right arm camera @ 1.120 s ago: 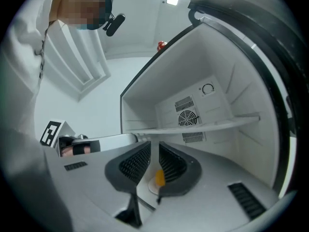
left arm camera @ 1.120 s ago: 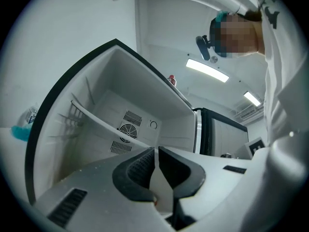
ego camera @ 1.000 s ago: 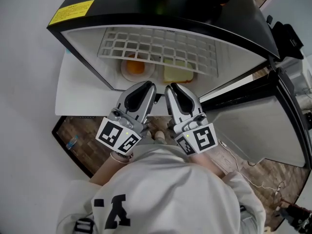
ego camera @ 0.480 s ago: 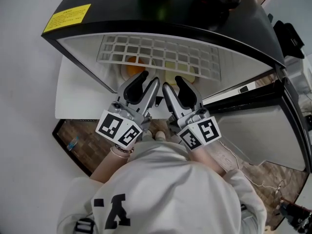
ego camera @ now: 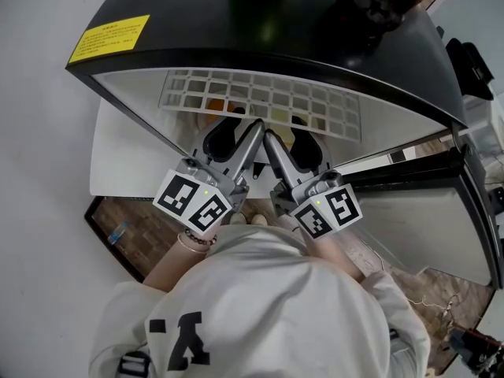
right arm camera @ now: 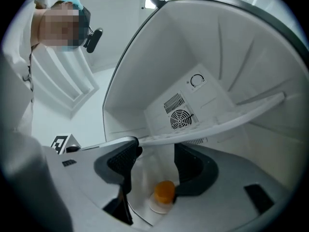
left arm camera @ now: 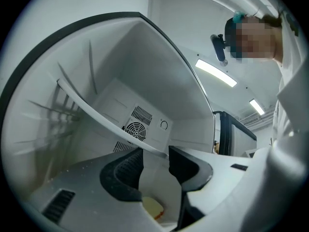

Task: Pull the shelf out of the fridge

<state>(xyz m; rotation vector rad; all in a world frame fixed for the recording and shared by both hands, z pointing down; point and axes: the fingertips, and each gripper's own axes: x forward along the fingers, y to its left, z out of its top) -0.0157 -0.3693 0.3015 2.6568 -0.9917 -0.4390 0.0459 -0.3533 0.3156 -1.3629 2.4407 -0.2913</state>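
Note:
A white grid shelf (ego camera: 260, 101) sits high inside the small black fridge (ego camera: 157, 6); its front bar crosses the left gripper view (left arm camera: 101, 120) and the right gripper view (right arm camera: 227, 117). My left gripper (ego camera: 236, 132) and right gripper (ego camera: 290, 142) are side by side at the fridge mouth, just under that bar. The jaws of both have just been opening. They now stand open, left gripper (left arm camera: 155, 164) and right gripper (right arm camera: 157, 162), and the pads press on nothing. Below the shelf I see an orange (right arm camera: 164, 190) on a small plate (right arm camera: 153, 208), and a pale yellow food piece (left arm camera: 152, 207).
The fridge door (ego camera: 417, 219) hangs open at the right. A yellow label (ego camera: 108, 38) is on the fridge top, with dark objects (ego camera: 370, 6) farther back. A fan vent (right arm camera: 181, 120) marks the fridge's back wall. The fridge stands on a white board (ego camera: 118, 156).
Both grippers have moved forward into the fridge mouth, up to the shelf's front edge. Their jaws went from shut to open.

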